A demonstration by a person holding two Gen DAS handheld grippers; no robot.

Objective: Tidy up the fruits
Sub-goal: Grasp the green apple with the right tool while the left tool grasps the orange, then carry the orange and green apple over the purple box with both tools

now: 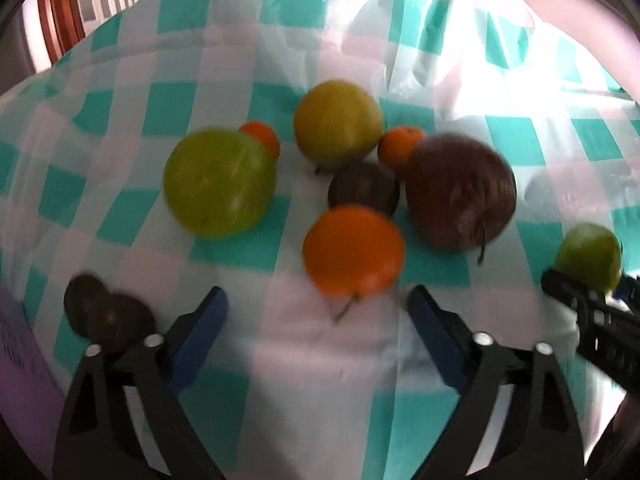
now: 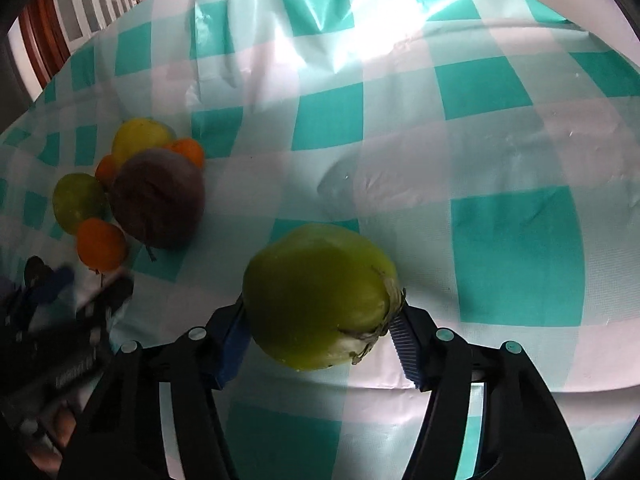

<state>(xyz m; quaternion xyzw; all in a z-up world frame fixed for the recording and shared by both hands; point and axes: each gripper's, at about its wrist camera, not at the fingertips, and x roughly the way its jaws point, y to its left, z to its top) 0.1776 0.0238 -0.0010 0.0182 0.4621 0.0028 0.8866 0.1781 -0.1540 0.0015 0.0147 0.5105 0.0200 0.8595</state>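
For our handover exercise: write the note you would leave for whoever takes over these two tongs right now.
Right tongs: shut on a green fruit, low over the checked cloth, apart from the pile.
Left tongs: open, empty, pointing at the near orange.
Pile, at the left in the right view: green, yellow, orange and dark fruits close together.
Done: one green fruit taken aside.
Left: place it, then sort the pile.
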